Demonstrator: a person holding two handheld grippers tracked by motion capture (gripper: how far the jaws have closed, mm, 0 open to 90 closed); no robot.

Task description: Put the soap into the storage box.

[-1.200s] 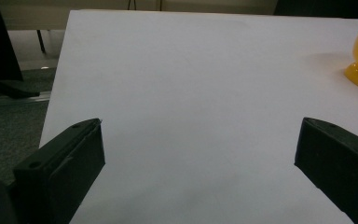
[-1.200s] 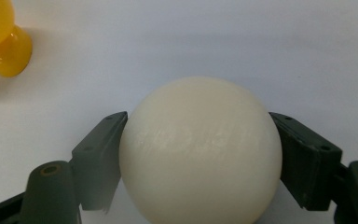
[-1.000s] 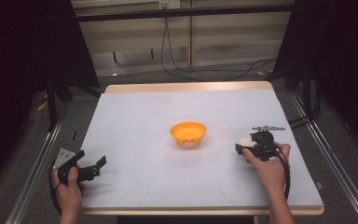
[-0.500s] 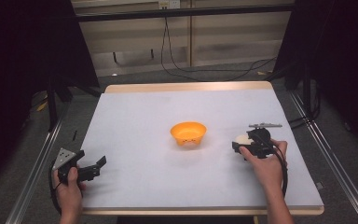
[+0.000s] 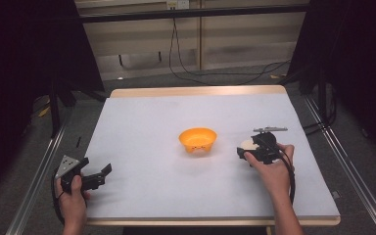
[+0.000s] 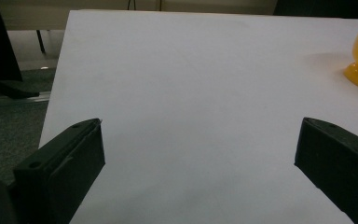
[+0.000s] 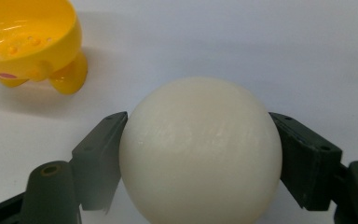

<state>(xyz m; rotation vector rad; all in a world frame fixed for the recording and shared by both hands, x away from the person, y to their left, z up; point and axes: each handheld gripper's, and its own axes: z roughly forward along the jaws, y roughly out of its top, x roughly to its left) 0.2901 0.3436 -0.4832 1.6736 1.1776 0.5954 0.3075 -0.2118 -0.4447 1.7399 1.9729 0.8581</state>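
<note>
White table [image 5: 142,122], dark room. Right gripper [image 5: 247,149] clamps a cream ball [image 7: 200,149] just right of the orange bowl [image 5: 198,139] at table centre, probably bound for it. Left gripper [image 5: 100,175] idles near the front-left corner, jaws wide apart. Right gripper view reveals the bowl's feet and holes.

– What is seen on the white table [image 5: 142,127]?
– An orange bowl [image 5: 198,140] is set near its centre. At about four o'clock from the bowl, the right gripper [image 5: 248,148] is held low by a hand [image 5: 270,171], with a pale round object [image 5: 247,144] seen at its tip.
– And the other side?
– At about eight o'clock from the bowl, by the table's edge, the left gripper [image 5: 104,175] is held with its jaws parted, well apart from the bowl.
</note>
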